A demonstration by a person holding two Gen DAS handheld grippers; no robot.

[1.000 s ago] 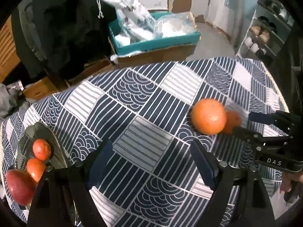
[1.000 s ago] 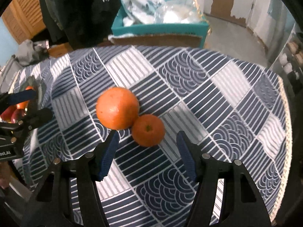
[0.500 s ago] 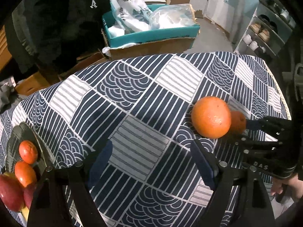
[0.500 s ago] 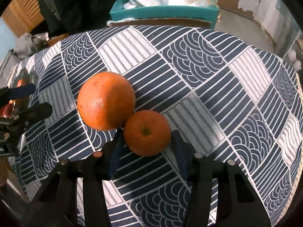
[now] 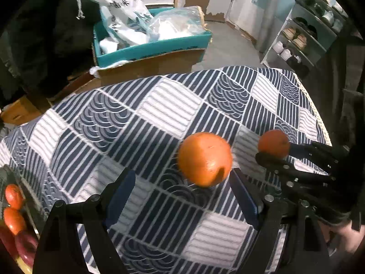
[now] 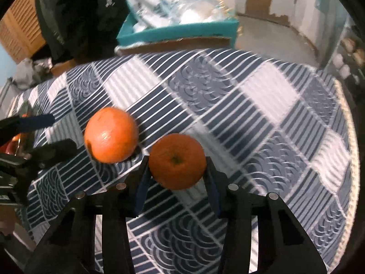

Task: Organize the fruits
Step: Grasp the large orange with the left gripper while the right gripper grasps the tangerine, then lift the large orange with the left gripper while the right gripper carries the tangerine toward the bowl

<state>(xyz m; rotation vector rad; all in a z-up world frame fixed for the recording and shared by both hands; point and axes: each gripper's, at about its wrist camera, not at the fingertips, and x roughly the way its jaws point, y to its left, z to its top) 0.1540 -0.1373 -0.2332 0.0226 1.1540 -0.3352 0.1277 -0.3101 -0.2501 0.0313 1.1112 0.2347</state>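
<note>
A large orange (image 5: 204,159) lies on the blue and white patterned tablecloth (image 5: 168,105); it also shows in the right wrist view (image 6: 111,135). My right gripper (image 6: 176,178) is shut on a small orange (image 6: 177,161), held just above the cloth; in the left wrist view this small orange (image 5: 273,142) sits between the right gripper's fingers (image 5: 271,159). My left gripper (image 5: 182,196) is open and empty, just short of the large orange. A dark plate (image 5: 27,207) at the far left holds small oranges (image 5: 13,196) and red fruit (image 5: 25,244).
A teal box (image 5: 150,48) with white bags stands on cardboard beyond the table's far edge. A shoe rack (image 5: 305,34) is at the right. The tablecloth's right edge (image 6: 349,118) drops off close to my right gripper.
My right gripper closed on the small orange and lifted it away from the large orange. My left gripper moved closer to the large orange.
</note>
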